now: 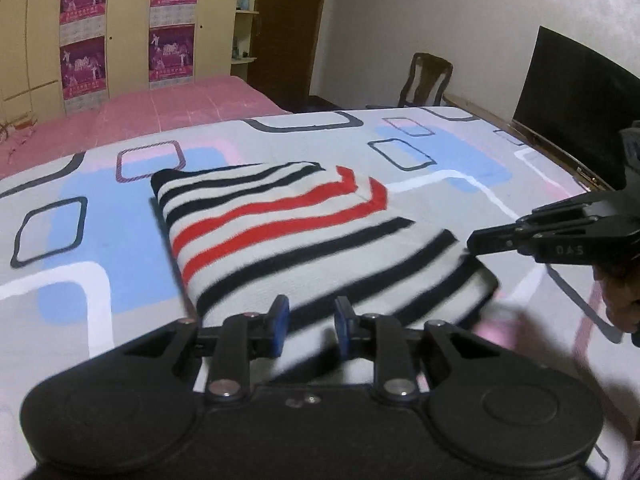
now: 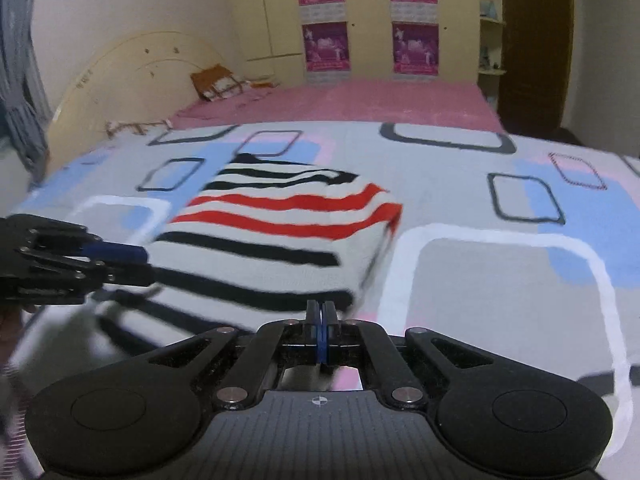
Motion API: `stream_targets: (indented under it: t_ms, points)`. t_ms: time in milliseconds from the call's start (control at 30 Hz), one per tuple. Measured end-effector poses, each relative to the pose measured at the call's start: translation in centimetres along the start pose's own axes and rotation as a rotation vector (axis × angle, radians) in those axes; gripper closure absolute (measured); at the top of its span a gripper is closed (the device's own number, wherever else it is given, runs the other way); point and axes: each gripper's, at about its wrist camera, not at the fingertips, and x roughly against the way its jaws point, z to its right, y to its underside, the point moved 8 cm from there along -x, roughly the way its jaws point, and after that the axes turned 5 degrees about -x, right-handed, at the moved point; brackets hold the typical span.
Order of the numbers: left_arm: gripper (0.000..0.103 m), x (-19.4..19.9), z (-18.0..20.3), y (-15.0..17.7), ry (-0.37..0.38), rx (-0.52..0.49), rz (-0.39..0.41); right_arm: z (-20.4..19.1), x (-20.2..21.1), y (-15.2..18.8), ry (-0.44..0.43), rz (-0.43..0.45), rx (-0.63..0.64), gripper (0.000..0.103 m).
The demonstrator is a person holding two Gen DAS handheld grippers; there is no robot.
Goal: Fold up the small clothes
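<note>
**Folded sweater on bed, both grippers at near edge**

The left gripper (image 1: 308, 318) has its jaws slightly apart, with nothing visibly pinched between them; the fingertips sit at the near hem of the sweater (image 1: 304, 236). The right gripper (image 2: 321, 314) has its jaws pressed together on nothing, and sits at the sweater's near right corner. In the left wrist view, its tip lies at that edge.

The sweater, striped in black and red on white, lies as a compact rectangle on the patterned sheet (image 2: 500, 280) of the bed, flat and squared. Judged from this, the fold is largely complete; neither gripper appears to hold fabric, which suits release or a final smoothing of the edge.
</note>
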Motion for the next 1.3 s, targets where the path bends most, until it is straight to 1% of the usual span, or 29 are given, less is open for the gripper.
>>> stream_targets:
  t_ms: [67,133,233,267,400,533,567,600,633,700,733,767,833,867,900,933,967,1000,1033,1067,1100,1133,1167,1200,1233,1300]
  points:
    - [0.078,0.5,0.7,1.0,-0.003,0.005,-0.022,-0.5,0.4,0.8,-0.006,-0.013,0.014,0.103]
    - [0.078,-0.1,1.0,2.4,-0.038,0.000,-0.069,-0.6,0.5,2.1,-0.003,-0.048,0.010,0.103]
    - [0.079,-1.1,0.6,3.8,-0.057,0.052,-0.099,-0.2,-1.2,3.9,0.012,-0.108,-0.009,0.103]
    - [0.079,-1.4,0.5,4.0,-0.062,0.065,-0.102,-0.1,-1.4,4.2,0.011,-0.100,-0.012,0.103]
    - [0.079,-1.5,0.7,4.0,-0.092,0.044,-0.103,0.1,-1.6,4.5,0.002,-0.081,-0.039,0.103]
    - [0.079,-1.1,0.7,3.8,-0.094,0.060,-0.103,0.4,-1.1,4.2,-0.006,-0.095,-0.051,0.103]
    - [0.079,-0.7,0.6,3.5,-0.093,0.074,-0.103,0.4,-0.6,3.8,-0.010,-0.086,-0.061,0.103]
    - [0.075,-0.4,0.7,3.1,-0.093,0.094,-0.097,0.5,0.0,3.2,-0.015,-0.053,-0.078,0.103]
    - [0.068,0.3,0.5,2.4,-0.096,0.117,-0.075,0.7,0.6,2.5,-0.026,-0.016,-0.105,0.103]
    - [0.039,1.2,-0.2,0.9,-0.135,0.139,-0.021,1.4,1.1,1.0,-0.046,0.032,-0.166,0.103]
    - [0.033,1.4,-0.7,0.2,-0.150,0.142,0.001,1.7,1.0,0.3,-0.050,0.046,-0.177,0.103]
    - [0.031,1.2,-1.0,-0.5,-0.161,0.140,0.011,1.9,0.6,-0.5,-0.043,0.053,-0.178,0.103]
    - [0.032,0.1,-1.8,-1.8,-0.188,0.116,-0.010,1.9,-0.7,-2.0,-0.022,0.060,-0.166,0.103]
    - [0.032,-0.7,-2.0,-2.3,-0.190,0.100,-0.024,1.7,-1.4,-2.7,-0.018,0.062,-0.158,0.090]
    - [0.032,-1.4,-2.2,-2.8,-0.193,0.093,-0.034,1.6,-2.2,-3.3,-0.014,0.058,-0.145,0.051]
    - [0.032,-2.1,-2.5,-3.1,-0.200,0.097,-0.042,1.4,-2.8,-3.8,-0.016,0.068,-0.130,0.048]
    - [0.032,-2.7,-2.6,-3.4,-0.198,0.105,-0.050,1.2,-3.3,-4.4,-0.028,0.084,-0.115,0.049]
    - [0.032,-3.3,-2.8,-3.5,-0.194,0.109,-0.062,0.9,-4.0,-4.7,-0.035,0.072,-0.100,0.055]
    - [0.032,-3.9,-2.9,-3.5,-0.195,0.105,-0.071,0.6,-4.6,-4.9,-0.043,0.067,-0.084,0.062]
    - [0.033,-4.6,-2.9,-3.5,-0.198,0.102,-0.085,0.2,-5.2,-5.1,-0.046,0.057,-0.061,0.073]
    - [0.034,-5.1,-3.0,-3.3,-0.198,0.103,-0.099,0.0,-6.0,-5.0,-0.035,0.041,-0.034,0.081]
    - [0.033,-5.7,-3.1,-2.9,-0.200,0.105,-0.113,-0.1,-6.8,-4.7,-0.016,0.016,-0.009,0.083]
    - [0.030,-6.2,-3.3,-2.5,-0.217,0.095,-0.128,0.0,-7.8,-4.0,0.006,-0.028,0.015,0.087]
    - [0.029,-6.4,-3.3,-2.3,-0.231,0.081,-0.132,0.2,-8.7,-3.4,0.026,-0.064,0.037,0.087]
    - [0.029,-6.5,-3.3,-2.3,-0.243,0.071,-0.131,0.1,-8.9,-3.2,0.031,-0.057,0.061,0.087]
    - [0.027,-6.6,-3.2,-2.3,-0.261,0.058,-0.135,-0.2,-8.9,-3.3,0.043,-0.070,0.095,0.087]
